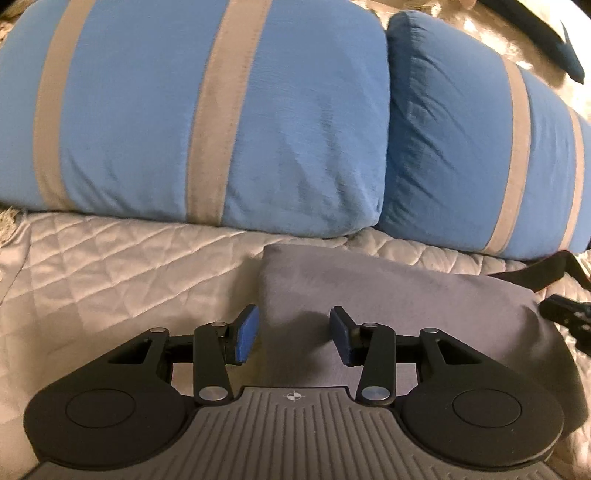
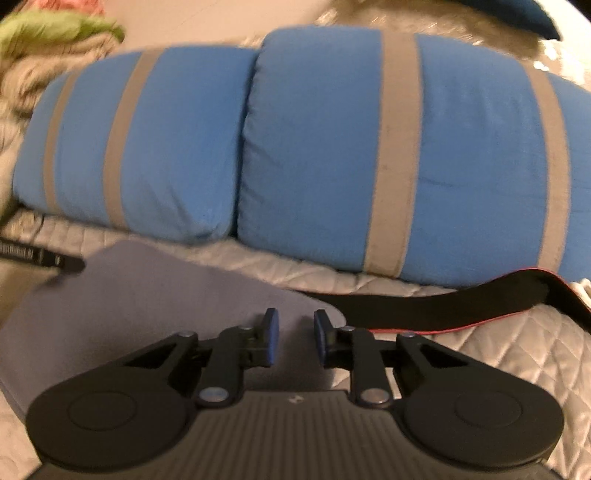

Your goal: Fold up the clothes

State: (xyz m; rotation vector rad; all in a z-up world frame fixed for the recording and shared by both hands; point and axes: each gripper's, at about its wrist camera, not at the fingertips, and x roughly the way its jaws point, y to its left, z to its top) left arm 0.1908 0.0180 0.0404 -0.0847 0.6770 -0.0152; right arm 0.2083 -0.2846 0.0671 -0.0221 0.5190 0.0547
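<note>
A grey folded garment (image 1: pixel 406 302) lies flat on the quilted bedspread (image 1: pixel 110 280). My left gripper (image 1: pixel 295 332) is open, its blue pads just above the garment's near left corner, holding nothing. In the right wrist view the same grey garment (image 2: pixel 147 295) spreads left and under my right gripper (image 2: pixel 295 336), which is open with a narrower gap, over the garment's right edge. A black garment with red trim (image 2: pixel 461 306) lies beside it to the right.
Two blue pillows with grey stripes (image 1: pixel 207 110) (image 1: pixel 480 155) lie across the bed behind the garment. The other gripper's black tip (image 1: pixel 565 314) shows at the right edge. Green and patterned fabric (image 2: pixel 55 29) sits far left.
</note>
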